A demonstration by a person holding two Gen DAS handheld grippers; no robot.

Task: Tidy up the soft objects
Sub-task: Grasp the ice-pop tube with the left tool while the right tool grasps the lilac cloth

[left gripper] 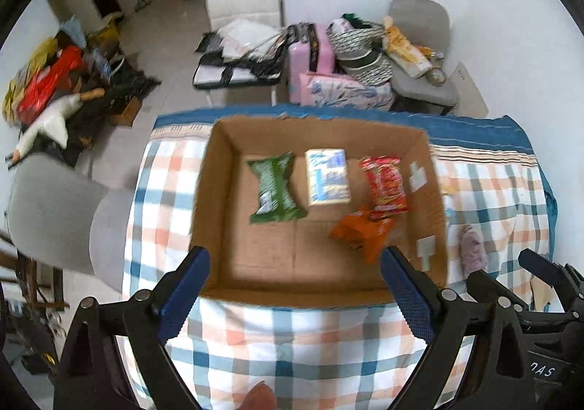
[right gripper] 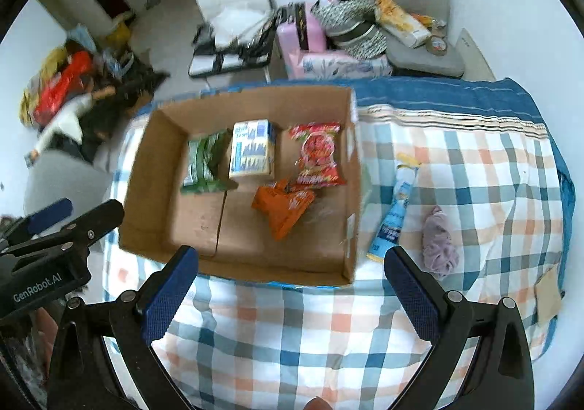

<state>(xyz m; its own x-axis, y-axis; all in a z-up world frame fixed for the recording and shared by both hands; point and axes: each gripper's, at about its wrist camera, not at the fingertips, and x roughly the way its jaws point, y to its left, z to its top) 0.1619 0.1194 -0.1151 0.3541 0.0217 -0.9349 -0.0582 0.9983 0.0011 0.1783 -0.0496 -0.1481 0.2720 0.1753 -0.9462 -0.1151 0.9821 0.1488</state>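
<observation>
Both grippers, left (left gripper: pixel 294 295) and right (right gripper: pixel 290 297), gape wide and empty; soft packets sit gathered inside brown cardboard box (right gripper: pixel 149 191).

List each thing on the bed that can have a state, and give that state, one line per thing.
Cardboard box: open, upright.
Green packet: lying in box.
Tissue pack: in box.
Red packet: lying in box.
Orange packet: crumpled, in box.
Blue tube: lying outside box.
Purple cloth: bunched, outside box.
Left gripper: jaws open, empty.
Right gripper: jaws open, empty.
</observation>
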